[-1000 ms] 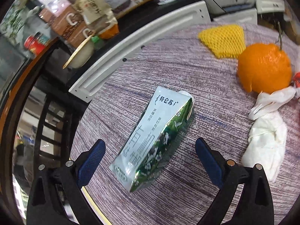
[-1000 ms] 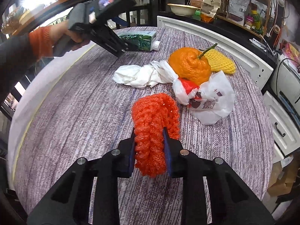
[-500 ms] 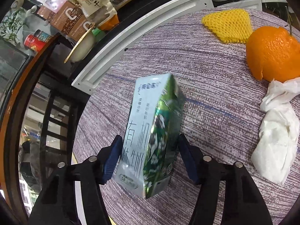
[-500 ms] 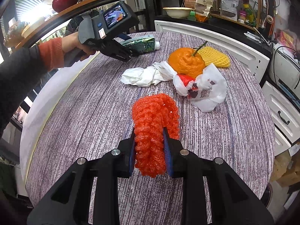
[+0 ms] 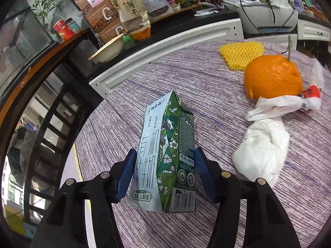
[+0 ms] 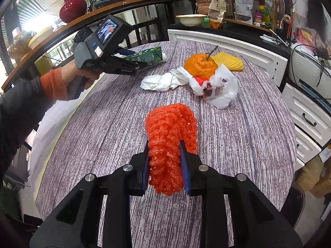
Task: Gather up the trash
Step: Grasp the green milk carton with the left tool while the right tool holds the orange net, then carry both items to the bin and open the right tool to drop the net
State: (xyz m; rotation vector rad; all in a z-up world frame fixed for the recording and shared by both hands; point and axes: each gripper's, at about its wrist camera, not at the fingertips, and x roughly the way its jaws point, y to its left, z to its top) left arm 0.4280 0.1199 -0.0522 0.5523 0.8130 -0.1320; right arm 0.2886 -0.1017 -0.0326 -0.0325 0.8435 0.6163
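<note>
Left tongs (image 5: 164,173) have just been closing and the blue pads now press on both sides of a milk carton (image 5: 165,157), so they're holding it, pointed top facing away from the cam. From the right cam the carton (image 6: 144,56) looks lifted off the bench (image 6: 238,144) near its far-left edge, w/ the white cap sticking out past the tongs, tho I can't tell for sure it's fully clear of the top. A hand (image 6: 82,76) w/ an orange cuff and dark sleeve grips that tool.

Right tongs (image 6: 164,165) are narrow and clamped on a red foam net (image 6: 169,142), which bulges up and over the pads, above the near-middle of the bench.

Rest of the trash sits on the striped purple-grey top: a crumpled white tissue wad (image 6: 163,80), touching a white plastic bag (image 6: 221,88) w/ red print. An orange (image 6: 199,65) w/ a stem sits right behind those two, touching them, and a yellow foam net (image 6: 228,62) lies flat just beside the orange, toward the far-right edge. A red vase (image 6: 72,8) stands on the wood ledge back left.
</note>
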